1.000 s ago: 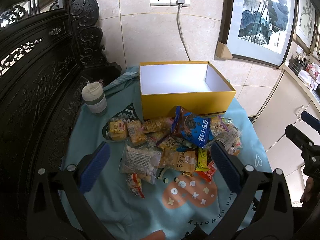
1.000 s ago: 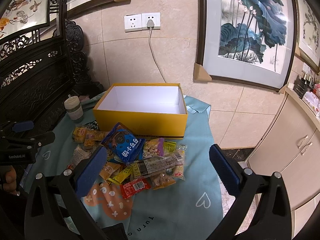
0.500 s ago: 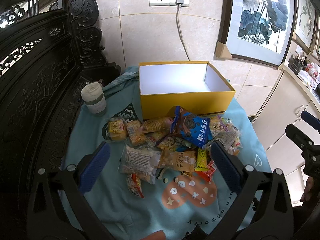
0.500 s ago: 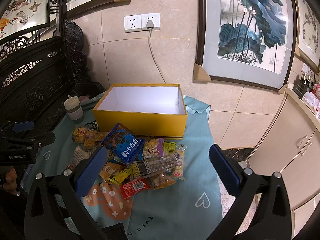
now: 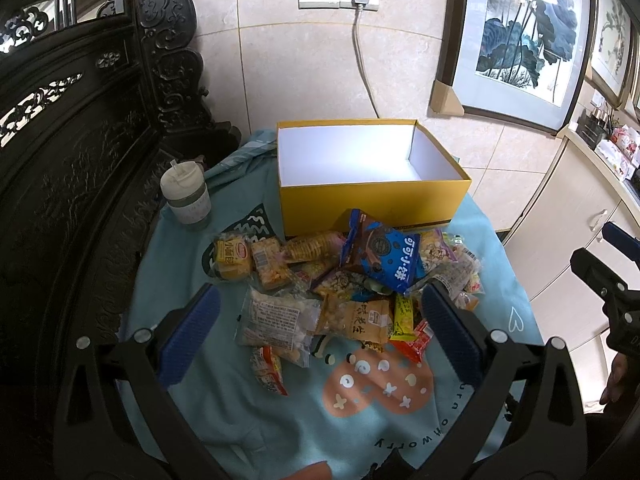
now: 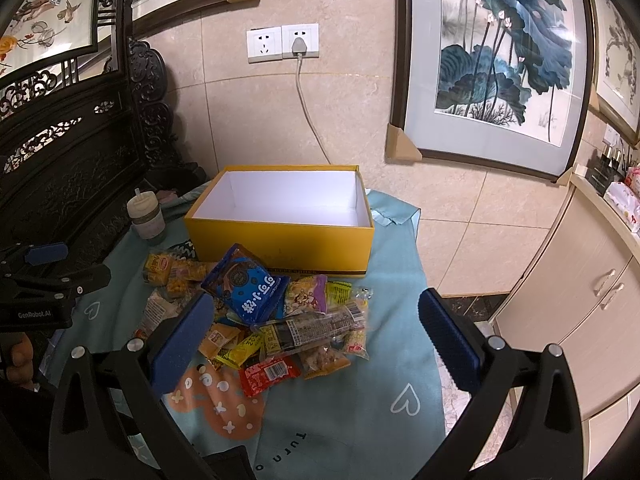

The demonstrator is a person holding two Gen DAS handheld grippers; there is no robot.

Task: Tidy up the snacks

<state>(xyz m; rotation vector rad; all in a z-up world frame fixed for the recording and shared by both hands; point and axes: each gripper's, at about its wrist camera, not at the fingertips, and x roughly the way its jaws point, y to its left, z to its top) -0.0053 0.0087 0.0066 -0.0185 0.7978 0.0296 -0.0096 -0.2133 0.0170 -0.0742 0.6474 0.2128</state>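
Crinkly snack packets (image 5: 340, 284) heaped before rectangular yellow cardboard box (image 5: 372, 208) — both tools spread, empty.

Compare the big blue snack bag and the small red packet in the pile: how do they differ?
The blue snack bag is much larger than the red packet. The blue bag lies on top of the pile, close to the yellow box; the red packet lies flat on the cloth at the pile's near edge. The red packet shows a barcode label; the blue bag shows white lettering. Neither is held.
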